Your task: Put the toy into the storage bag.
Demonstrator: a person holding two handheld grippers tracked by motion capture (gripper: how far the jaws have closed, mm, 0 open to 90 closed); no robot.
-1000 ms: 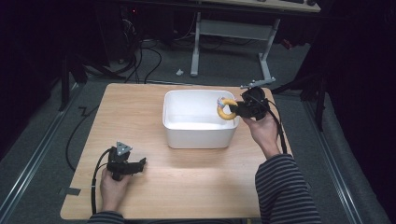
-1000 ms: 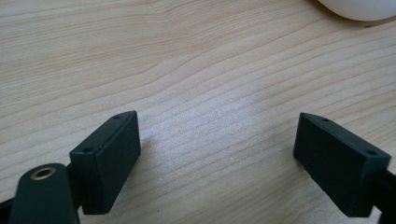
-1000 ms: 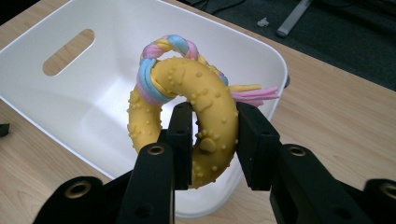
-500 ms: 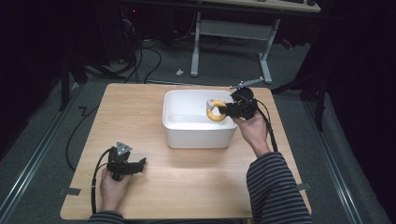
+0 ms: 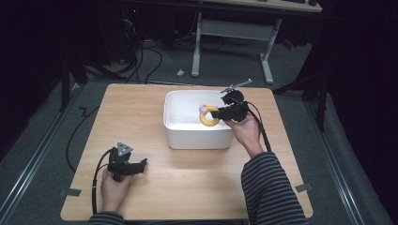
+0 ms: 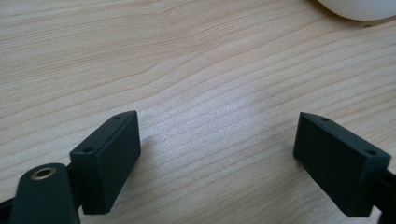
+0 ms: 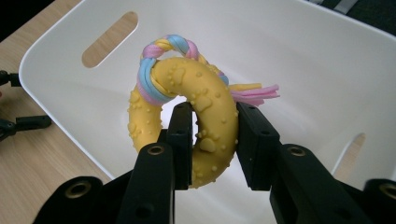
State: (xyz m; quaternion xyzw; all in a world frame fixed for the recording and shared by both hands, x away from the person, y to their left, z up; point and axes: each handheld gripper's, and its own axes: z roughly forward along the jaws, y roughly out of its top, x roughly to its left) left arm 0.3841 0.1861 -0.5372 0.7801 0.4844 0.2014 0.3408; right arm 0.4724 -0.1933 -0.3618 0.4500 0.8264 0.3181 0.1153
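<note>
The yellow ring toy [image 7: 187,116] is clamped across its nubbed band by the right claw [image 7: 214,140], above the white tub [image 5: 197,136]. It is judged light, rubbery and grippy. The left claw [image 6: 224,158] is held wide over the worktop [image 6: 187,60].

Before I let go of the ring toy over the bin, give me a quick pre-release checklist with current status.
1. Right tool grips the yellow ring toy: ok, jaws clamp one side of the ring.
2. Toy is over the white bin, inside its rim: ok in the high view.
3. Bin floor below free of other items: ok where visible.
4. Rope loop free of the jaws: ok.
5. Left tool away from the bin: ok, open and low over the table.
6. Drop height: cannot tell.
</note>
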